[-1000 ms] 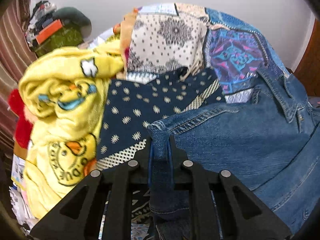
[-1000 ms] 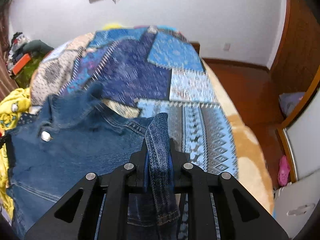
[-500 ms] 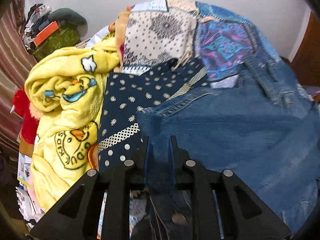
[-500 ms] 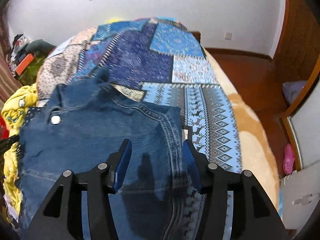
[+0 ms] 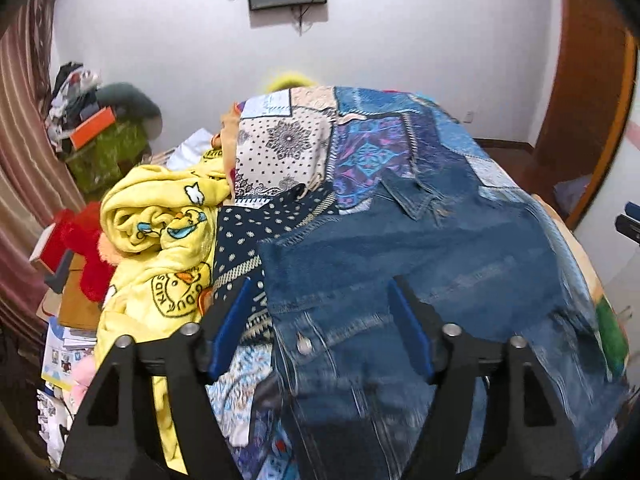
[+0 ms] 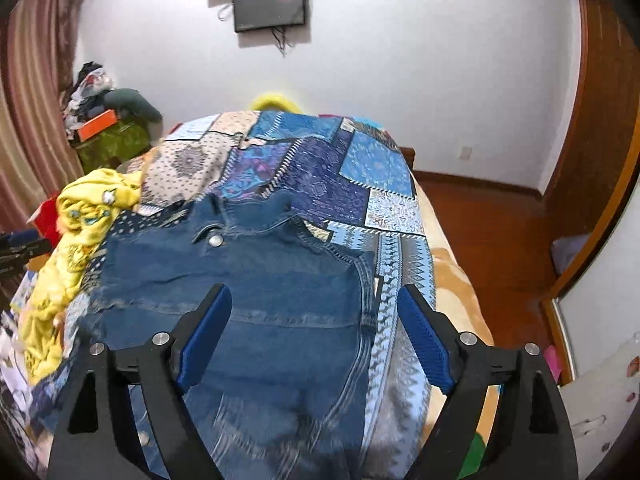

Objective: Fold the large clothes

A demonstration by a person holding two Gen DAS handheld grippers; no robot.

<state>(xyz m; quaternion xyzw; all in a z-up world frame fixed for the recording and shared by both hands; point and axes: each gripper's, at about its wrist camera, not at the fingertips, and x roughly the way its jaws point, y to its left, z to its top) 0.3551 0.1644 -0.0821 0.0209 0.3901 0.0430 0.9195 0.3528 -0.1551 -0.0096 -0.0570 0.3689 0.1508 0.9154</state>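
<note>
A: Where is the denim jacket (image 6: 256,280)?

B: Spread flat on the patchwork bedspread (image 6: 340,168), collar toward the far end, nearer the bed's left edge (a metal button shows at the collar).

A: And the tools?

B: The left gripper (image 5: 318,320) is spread wide with nothing between its blue pads, above the jacket's left side. The right gripper (image 6: 314,332) is likewise wide apart and empty, over the jacket's right edge.

A: Anything beside it?

B: A yellow duck blanket (image 5: 160,248) is heaped along the bed's left edge.
</note>
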